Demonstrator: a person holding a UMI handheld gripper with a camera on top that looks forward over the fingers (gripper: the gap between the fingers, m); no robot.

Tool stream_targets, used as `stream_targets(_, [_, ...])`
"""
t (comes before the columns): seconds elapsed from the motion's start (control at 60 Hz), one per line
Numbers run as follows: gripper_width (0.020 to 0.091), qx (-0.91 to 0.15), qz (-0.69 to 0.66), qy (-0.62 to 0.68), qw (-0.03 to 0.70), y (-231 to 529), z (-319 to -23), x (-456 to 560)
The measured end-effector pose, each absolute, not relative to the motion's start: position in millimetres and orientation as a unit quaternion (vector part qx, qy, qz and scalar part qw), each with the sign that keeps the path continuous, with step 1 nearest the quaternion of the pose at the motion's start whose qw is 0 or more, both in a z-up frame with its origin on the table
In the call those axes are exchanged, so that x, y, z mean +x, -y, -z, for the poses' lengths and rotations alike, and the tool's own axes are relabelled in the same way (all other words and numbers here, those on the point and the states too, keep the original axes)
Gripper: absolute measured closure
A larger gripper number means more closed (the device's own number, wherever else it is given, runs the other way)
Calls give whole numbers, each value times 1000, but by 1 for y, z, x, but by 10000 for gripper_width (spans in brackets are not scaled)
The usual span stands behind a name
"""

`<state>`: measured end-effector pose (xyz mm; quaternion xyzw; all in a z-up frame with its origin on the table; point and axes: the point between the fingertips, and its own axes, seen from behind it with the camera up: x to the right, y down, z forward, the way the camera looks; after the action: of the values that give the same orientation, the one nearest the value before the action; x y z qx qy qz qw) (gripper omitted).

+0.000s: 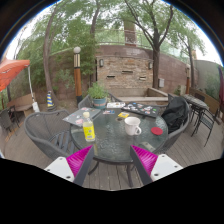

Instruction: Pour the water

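Hovering short of a round glass table [110, 142], the gripper [113, 161] holds its pink-padded fingers [80, 160] apart, gripping nothing. Beyond them stand a yellow bottle [88, 127], its label too small to read, and a white mug [132, 125], with a red lid [145, 150] nearer the fingers.

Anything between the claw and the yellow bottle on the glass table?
In the gripper view, only bare glass tabletop lies between the open claw and the yellow bottle. The white mug stands off to the side.
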<state>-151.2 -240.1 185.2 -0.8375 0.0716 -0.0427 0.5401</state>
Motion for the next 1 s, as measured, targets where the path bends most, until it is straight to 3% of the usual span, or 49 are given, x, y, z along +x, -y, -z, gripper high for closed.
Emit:
stream_targets(0.15, [271,-840,11,-60,538,211,-141,-201])
stream_targets(0.283, [265,-831,-6,-35,556,135,-111,-230])
stream_targets(0.45, [267,-809,-13,-6,587,17,-80,-245])
stream_targets(0.667, [262,-794,0,-4,608,-70,-50,-245])
stream_targets(0.717, [325,-810,-31,-24,585,-79,-37,-256])
stream_targets(0.733, [407,-810,-27,-26,585,-77,-35,-254])
stream_targets(0.767, [643,-824,-18,-28,566,-82,-23,-256])
stream_targets(0.867, [638,-819,14,4,573,-78,-28,-258])
stream_targets(1.0, [700,-829,3,33,559,-74,-25,-271])
